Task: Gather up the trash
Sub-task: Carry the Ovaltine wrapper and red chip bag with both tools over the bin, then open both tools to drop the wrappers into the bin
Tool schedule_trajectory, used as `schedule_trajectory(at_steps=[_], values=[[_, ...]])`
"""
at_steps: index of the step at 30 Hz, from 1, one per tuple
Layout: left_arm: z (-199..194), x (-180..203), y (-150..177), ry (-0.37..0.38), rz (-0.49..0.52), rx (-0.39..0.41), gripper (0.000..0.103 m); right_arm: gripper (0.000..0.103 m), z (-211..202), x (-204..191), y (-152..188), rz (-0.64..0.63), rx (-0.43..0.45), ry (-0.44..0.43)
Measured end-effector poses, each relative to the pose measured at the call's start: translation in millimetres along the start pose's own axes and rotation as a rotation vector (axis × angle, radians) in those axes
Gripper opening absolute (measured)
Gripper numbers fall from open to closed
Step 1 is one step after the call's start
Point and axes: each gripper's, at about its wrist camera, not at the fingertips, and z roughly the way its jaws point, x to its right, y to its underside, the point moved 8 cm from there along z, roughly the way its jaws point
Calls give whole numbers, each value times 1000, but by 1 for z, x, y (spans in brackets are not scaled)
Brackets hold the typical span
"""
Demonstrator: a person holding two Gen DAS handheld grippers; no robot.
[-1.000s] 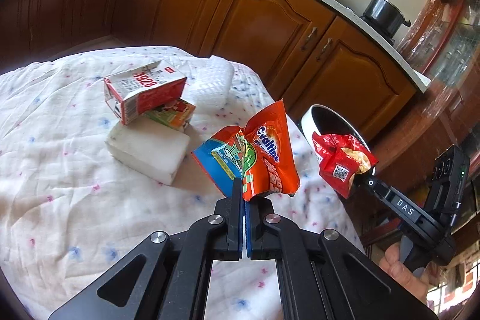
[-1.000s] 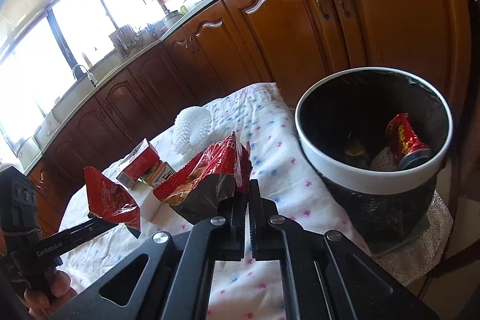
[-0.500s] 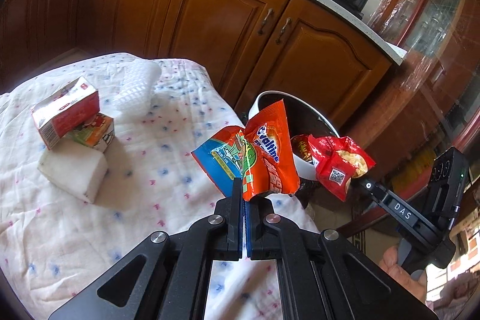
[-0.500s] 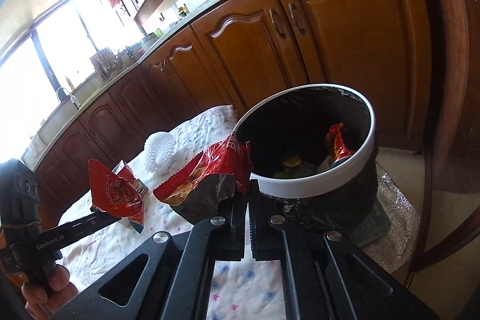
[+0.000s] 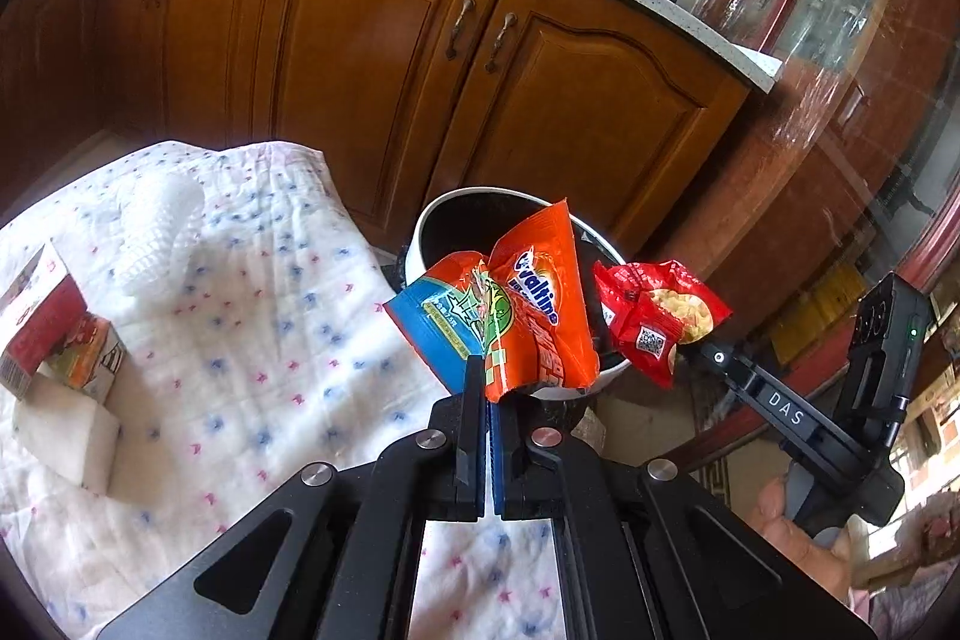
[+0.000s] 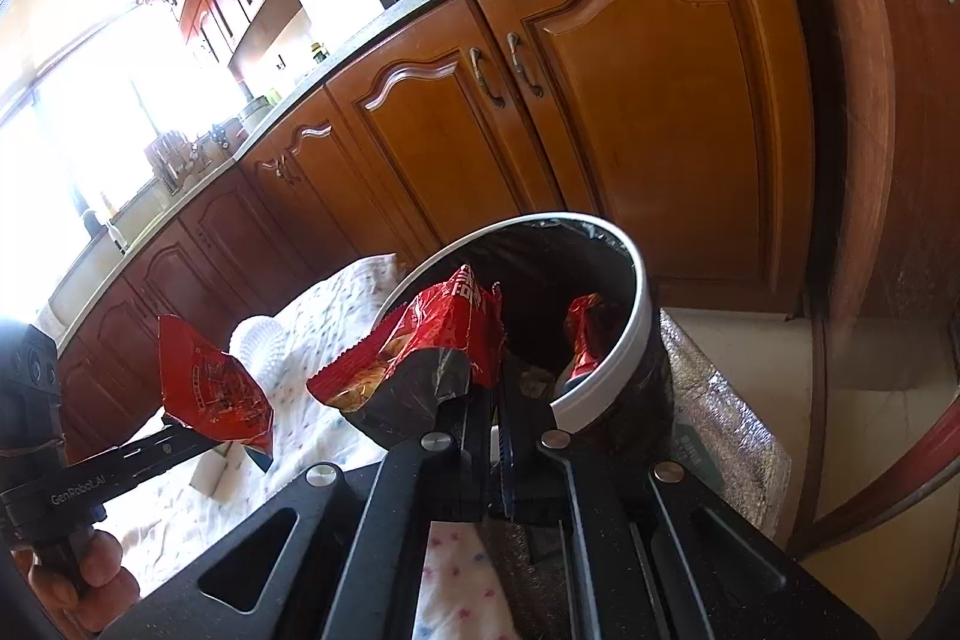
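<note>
Both of my grippers carry trash toward the bin [image 6: 636, 322], which stands just beyond the edge of the bench [image 5: 252, 340], white-rimmed with a dark liner. My left gripper [image 5: 489, 388] has its jaws clenched on two wrappers held together, an orange Ovaltine packet [image 5: 540, 304] and a blue-and-green packet [image 5: 450, 316]; from the left wrist view they hang in front of the bin's mouth, though I cannot tell whether they are over it. My right gripper [image 6: 498, 400] has its jaws clamped on a crumpled red snack bag [image 6: 432, 346], poised at the near rim of the bin. Inside the bin a red can [image 6: 585, 334] and other scraps already lie, so part of the collecting appears done. Neither load is released yet. Left on the bench are a red-and-white carton [image 5: 36, 322], a small orange-and-green box [image 5: 90, 352] beside it, a white block [image 5: 66, 436] under them, and a white foam net sleeve [image 5: 156, 226] farther back. I judge the task to be roughly midway: two drops pending, then at least four items to fetch.
</note>
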Motion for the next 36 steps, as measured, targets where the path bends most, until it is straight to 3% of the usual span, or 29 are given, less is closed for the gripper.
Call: schedule_trajectory(at_steps=[13,22,25,28,32,36], values=[[75,17,-38,-16,67,-87,0,4,33,24,-22,-51,-62,89],[114,22,-43,-23,83,-135,0,7,55,32,-27,-94,-112,123],[125,20,-41,-16,69,-170,7,8,60,34,-28,-98,-120,131],[130,19,-43,-23,64,-169,21,14,63,36,-25,-89,-135,132],[121,19,-39,-26,62,-151,22,32,59,36,-23,-78,-134,122],[106,14,-33,-36,49,-124,24,35,54,34,-26,-65,-113,103]])
